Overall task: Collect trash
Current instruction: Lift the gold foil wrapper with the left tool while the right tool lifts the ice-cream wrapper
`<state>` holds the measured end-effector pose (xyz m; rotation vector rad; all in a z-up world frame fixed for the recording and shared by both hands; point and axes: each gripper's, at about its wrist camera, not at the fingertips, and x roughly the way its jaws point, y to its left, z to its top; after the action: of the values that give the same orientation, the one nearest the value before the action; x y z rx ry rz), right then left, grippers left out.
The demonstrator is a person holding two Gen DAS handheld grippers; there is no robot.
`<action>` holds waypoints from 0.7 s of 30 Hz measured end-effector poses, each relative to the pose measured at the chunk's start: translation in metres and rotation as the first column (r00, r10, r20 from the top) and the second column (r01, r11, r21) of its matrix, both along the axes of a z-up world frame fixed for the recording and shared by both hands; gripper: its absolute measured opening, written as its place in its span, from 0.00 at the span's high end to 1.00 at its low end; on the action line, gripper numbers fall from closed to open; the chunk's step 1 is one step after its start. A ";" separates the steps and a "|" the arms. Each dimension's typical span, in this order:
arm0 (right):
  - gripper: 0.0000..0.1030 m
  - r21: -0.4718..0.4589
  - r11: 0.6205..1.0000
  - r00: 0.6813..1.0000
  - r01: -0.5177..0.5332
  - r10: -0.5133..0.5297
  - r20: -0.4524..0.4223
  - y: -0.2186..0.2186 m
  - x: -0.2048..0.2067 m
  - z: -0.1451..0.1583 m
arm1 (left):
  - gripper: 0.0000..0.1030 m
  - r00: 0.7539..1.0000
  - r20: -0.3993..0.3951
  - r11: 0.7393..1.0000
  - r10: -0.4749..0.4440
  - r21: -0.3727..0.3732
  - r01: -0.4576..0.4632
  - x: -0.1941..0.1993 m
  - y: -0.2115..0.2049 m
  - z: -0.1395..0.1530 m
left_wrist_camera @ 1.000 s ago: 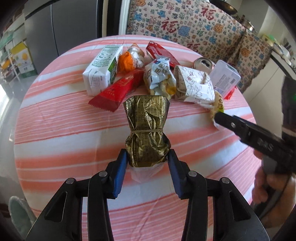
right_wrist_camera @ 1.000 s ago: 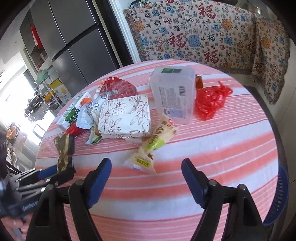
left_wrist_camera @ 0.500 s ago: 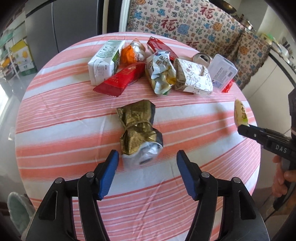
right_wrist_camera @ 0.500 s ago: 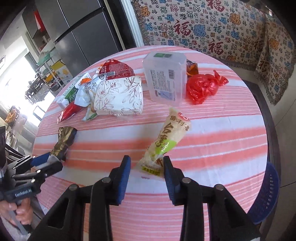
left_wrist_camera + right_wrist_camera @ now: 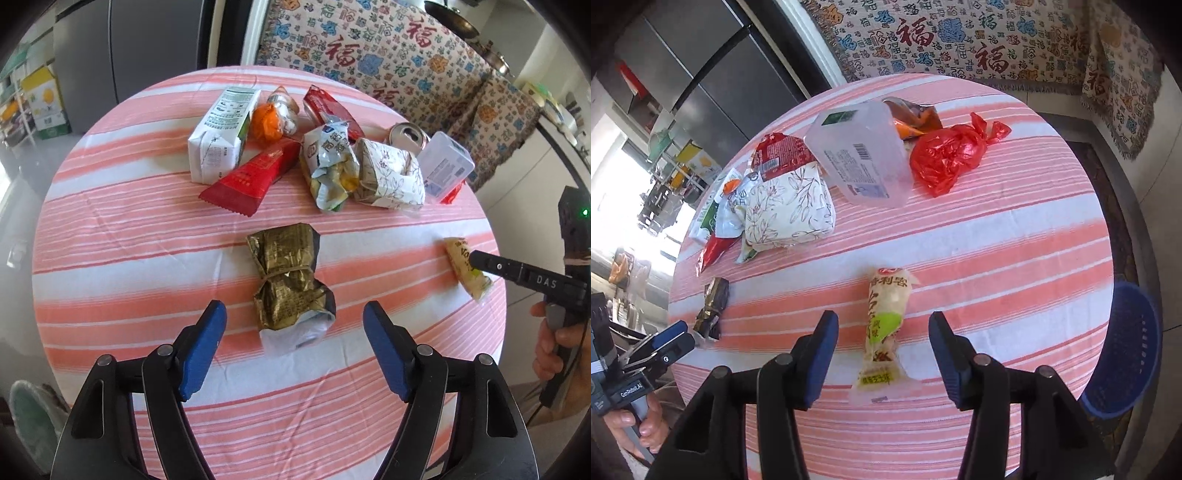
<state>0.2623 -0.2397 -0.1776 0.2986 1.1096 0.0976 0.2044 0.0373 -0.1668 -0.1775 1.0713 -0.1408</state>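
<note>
Round striped counter (image 5: 110, 229), patterned cloth behind. Left gripper (image 5: 294, 328) fingers spreading, gold foil wrapper (image 5: 290, 284) lying loose just ahead, untouched. Far pile: white carton (image 5: 221, 136), red wrapper (image 5: 251, 181), floral packet (image 5: 388, 173), clear box (image 5: 445, 166). Right gripper (image 5: 882, 334) fingers spreading, cream snack packet (image 5: 884, 325) between them, unpinched. Blue basket (image 5: 1123, 347) beyond counter's right edge

The left tool (image 5: 295, 332) is angled downward near the surface's front edge, its jaws opening and gripping nothing. The right tool (image 5: 882, 343) is likewise tilted down, its jaws opening, pads pressing nothing.
</note>
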 end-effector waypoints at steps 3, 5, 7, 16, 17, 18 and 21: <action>0.49 -0.093 0.995 0.999 -0.042 0.041 -0.015 0.014 0.010 0.001 | 0.24 1.000 -0.026 1.000 0.007 0.021 -0.006 0.011 -0.007 -0.007; 0.49 -0.127 0.990 0.998 -0.053 0.050 -0.027 0.018 0.015 0.001 | 0.24 0.999 -0.043 0.999 0.030 0.034 -0.029 0.018 -0.007 -0.011; 0.49 -0.135 0.989 0.997 -0.063 0.058 -0.047 0.019 0.016 -0.001 | 0.25 0.997 -0.057 0.998 0.045 0.047 -0.042 0.023 -0.005 -0.015; 0.81 -0.127 0.988 0.995 -0.091 0.085 -0.055 0.025 0.014 -0.003 | 0.55 0.996 -0.066 0.997 0.054 0.051 -0.050 0.023 -0.006 -0.019; 0.82 -0.123 0.989 0.996 -0.086 0.081 -0.048 0.022 0.012 -0.001 | 0.55 0.997 -0.055 0.997 0.053 0.055 -0.050 0.020 -0.007 -0.016; 0.83 -0.120 0.990 0.996 -0.080 0.076 -0.039 0.021 0.010 0.001 | 0.55 0.998 -0.044 0.997 0.049 0.056 -0.047 0.018 -0.010 -0.014; 0.84 -0.108 0.992 0.997 -0.072 0.070 -0.022 0.017 0.005 0.008 | 0.55 1.000 -0.015 0.999 0.024 0.037 -0.023 0.009 -0.022 -0.002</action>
<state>0.2675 -0.2229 -0.1692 0.1627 1.1400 0.0974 0.2134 0.0157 -0.1689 -0.1580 1.0864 -0.0986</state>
